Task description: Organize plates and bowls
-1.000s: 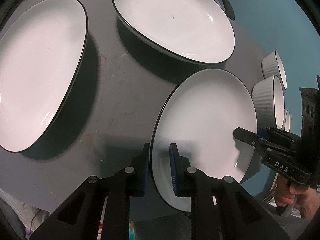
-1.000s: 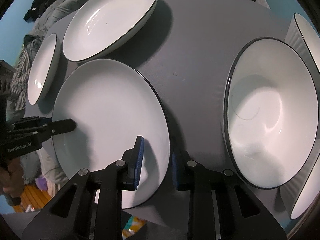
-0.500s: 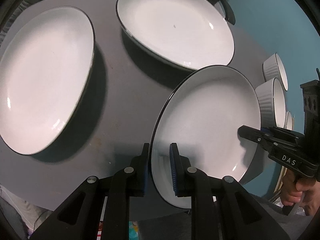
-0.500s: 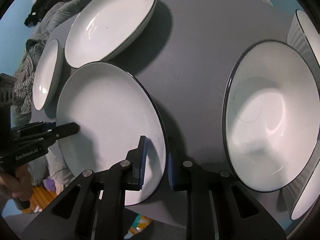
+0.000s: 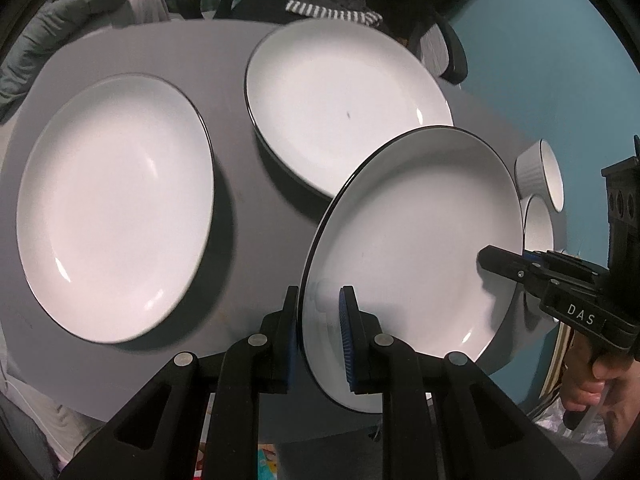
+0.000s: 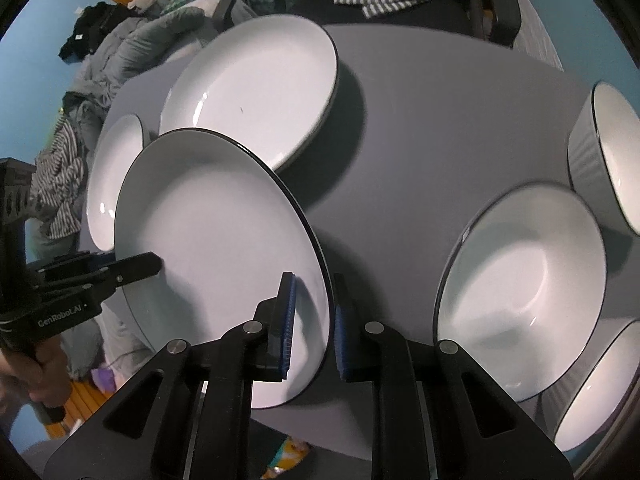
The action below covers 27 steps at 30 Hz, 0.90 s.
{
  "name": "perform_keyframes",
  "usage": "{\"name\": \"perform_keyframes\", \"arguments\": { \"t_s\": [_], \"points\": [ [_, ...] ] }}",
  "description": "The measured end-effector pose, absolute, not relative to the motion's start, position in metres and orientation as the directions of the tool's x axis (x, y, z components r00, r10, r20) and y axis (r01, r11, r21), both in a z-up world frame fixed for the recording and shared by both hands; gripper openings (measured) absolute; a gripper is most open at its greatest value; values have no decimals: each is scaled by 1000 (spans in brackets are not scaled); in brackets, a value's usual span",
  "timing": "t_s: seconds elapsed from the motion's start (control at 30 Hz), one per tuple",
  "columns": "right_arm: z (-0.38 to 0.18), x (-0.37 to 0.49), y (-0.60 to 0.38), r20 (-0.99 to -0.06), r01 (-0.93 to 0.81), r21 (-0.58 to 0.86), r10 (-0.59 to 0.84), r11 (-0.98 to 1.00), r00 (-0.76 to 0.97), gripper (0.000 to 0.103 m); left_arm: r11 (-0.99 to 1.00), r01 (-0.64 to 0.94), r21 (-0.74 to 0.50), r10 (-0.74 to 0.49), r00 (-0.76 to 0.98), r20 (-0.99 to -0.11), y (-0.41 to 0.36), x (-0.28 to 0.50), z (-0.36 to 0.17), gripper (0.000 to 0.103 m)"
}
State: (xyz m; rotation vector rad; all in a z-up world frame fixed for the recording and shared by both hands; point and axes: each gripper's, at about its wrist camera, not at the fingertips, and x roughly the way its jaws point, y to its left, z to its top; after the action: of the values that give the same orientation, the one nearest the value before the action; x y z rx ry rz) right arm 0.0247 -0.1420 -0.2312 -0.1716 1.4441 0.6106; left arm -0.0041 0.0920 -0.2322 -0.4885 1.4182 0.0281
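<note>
Your left tongs (image 5: 320,332) were pinching the near rim of a white plate with a thin black edge (image 5: 416,248), one blue pad under the rim and one on top, and your right tongs (image 6: 314,316) were clamped on the opposite rim of that same plate (image 6: 212,240), so you had it held from both sides. The plate sat tilted and looked lifted clear of the grey desk (image 5: 240,216), overlapping the edge of another plate behind it in both views. That far plate (image 5: 344,104) lay flat on the desk with a tiny dark speck on it, and a third plate (image 5: 116,208) lay flat off to the left, well apart from the one you held. From the right wrist view you had a big white bowl (image 6: 524,292) resting on the desk just right of the tongs, plus a ribbed bowl (image 6: 608,156) beyond it and another bowl's rim (image 6: 600,392) peeking in at the lower right edge. Your right hand (image 5: 588,384) showed wrapped round the handle in the left view, and a pile of grey clothes (image 6: 132,48) sat past the desk.
</note>
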Motion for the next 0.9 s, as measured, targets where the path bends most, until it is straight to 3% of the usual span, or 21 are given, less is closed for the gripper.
{"name": "perform_keyframes", "arguments": {
  "t_s": [0.43,0.9],
  "points": [
    [-214,60,-114,-945,-494,267,326,827,35,16,907,-308,-289,-227,223,-948,135,31,-204,18],
    [-218,115,-79,-943,-484,286,332,827,10,16,907,-345,-242,-182,197,-963,144,91,-218,20]
  ]
}}
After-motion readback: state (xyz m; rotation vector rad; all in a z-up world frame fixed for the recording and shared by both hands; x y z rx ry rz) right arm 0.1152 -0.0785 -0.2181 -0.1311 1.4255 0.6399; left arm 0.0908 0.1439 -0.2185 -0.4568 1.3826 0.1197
